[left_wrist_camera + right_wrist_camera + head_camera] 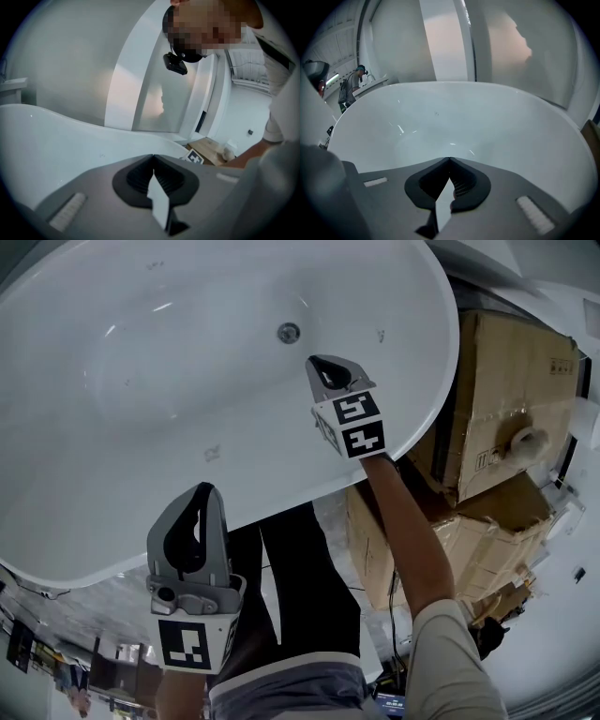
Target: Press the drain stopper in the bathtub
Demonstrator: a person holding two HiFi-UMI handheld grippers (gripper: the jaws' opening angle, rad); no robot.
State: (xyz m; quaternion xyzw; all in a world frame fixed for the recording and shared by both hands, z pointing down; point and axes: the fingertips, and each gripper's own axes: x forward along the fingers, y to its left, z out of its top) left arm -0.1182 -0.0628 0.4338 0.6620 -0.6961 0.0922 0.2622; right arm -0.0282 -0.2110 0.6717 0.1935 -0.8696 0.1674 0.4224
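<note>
Head view: one white oval bathtub point(141, 474), glossy and smooth, fills the upper left. Its single drain stopper point(289, 332), a small round metal disc, sits on the tub floor near the far end, with nothing touching it. The right gripper point(323, 369) hangs above the basin just inside the near rim, its grey fingers pointing toward the stopper but apart from it. The left gripper point(199, 498) is held outside the tub, below the rim, beside the person's dark trousers point(291, 596). Each gripper carries one marker cube. Brown cardboard boxes point(506, 399) are stacked to the right of the tub; two can be counted clearly. Only this view shows the stopper.

Left gripper view: the left gripper point(153, 157) has its ribbed dark fingers point(140, 176) shut tip to tip, with nothing between them. Beyond them curves the tub's outer wall point(56, 140). Past it lie the right gripper's marker cube point(195, 157) and a cardboard box point(213, 151). The person's head-mounted camera point(175, 63) shows here and in no other view.

Right gripper view: the right gripper point(449, 160) also has its fingers point(464, 180) closed together and empty. The smooth tub interior point(454, 122) spreads ahead. A second person point(352, 85) stands far off at the left.
</note>
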